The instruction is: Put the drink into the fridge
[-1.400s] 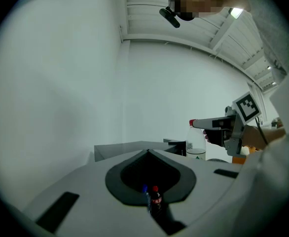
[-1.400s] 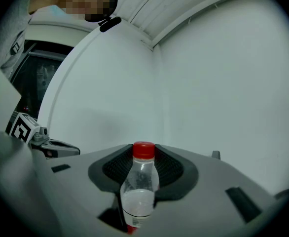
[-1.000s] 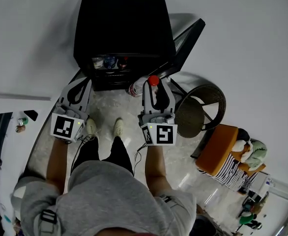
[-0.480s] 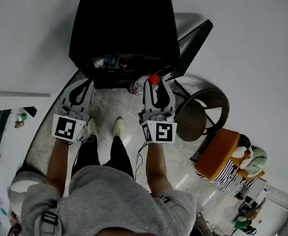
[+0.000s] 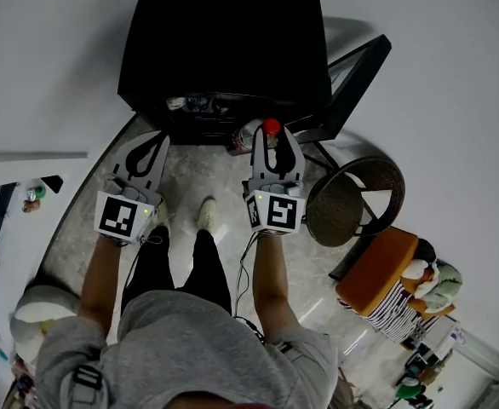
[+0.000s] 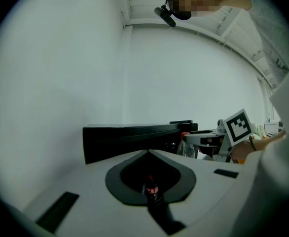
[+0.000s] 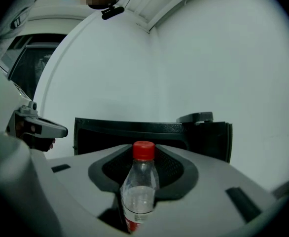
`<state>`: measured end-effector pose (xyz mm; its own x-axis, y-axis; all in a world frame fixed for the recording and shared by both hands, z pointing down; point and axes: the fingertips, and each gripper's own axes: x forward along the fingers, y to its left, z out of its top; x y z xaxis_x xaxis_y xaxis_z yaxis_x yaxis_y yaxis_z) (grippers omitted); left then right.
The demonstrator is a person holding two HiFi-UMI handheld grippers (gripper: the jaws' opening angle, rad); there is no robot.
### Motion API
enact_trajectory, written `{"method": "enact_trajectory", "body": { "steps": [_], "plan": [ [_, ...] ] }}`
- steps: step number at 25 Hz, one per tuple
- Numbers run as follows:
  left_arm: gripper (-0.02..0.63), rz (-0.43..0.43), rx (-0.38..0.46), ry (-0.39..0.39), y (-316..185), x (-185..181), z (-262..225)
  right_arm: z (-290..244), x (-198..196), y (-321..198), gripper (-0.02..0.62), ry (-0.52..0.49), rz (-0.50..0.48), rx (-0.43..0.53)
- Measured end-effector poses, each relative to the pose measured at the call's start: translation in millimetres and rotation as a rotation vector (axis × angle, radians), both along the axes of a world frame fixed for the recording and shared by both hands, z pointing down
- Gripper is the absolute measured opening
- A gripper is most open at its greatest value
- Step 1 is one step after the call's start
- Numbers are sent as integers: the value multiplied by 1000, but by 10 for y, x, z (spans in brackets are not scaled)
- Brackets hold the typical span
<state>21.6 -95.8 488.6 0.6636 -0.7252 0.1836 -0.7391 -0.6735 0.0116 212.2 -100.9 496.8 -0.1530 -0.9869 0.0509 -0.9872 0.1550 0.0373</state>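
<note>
Before the open fridge (image 5: 224,41), the right gripper (image 5: 272,140), clamping the bottle (image 7: 139,191), and the left gripper (image 5: 159,138), closed and empty, now sit lower and nearer; insertion looks imminent.

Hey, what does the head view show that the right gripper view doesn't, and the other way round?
Only the head view: the person's shoes, the round woven chair, and the right gripper seen from above, just short of the fridge.
Only the right gripper view: the bottle close up, with its clear body and label, standing upright between the jaws, which are closed on it.
Both: the black fridge, the bottle's red cap, and the left gripper.
</note>
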Motion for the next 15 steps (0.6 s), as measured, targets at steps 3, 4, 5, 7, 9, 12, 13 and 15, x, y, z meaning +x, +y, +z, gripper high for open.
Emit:
{"method": "enact_trajectory", "body": {
  "steps": [3,4,5,7,9,12,13,15],
  "plan": [
    [5,0,-7,2,-22,-2,115,140,4,-78,152,24,17,-6],
    [5,1,-5,0,-33,-2,153,176,8,-103,152,25,21,-4],
    [5,1,-2,-3,-43,-3,192,210,13,-126,152,22,24,-1],
    [5,2,8,-6,-58,6,269,283,28,-165,152,17,24,3],
    [5,0,13,2,-61,20,339,363,47,-199,152,18,25,0],
    [5,-5,16,5,-66,2,440,479,57,-254,152,25,32,1],
    [5,-8,19,5,-78,-12,472,513,58,-276,152,29,37,2],
    [5,-15,24,6,-101,-52,533,585,43,-310,152,33,41,4]
  ]
}}
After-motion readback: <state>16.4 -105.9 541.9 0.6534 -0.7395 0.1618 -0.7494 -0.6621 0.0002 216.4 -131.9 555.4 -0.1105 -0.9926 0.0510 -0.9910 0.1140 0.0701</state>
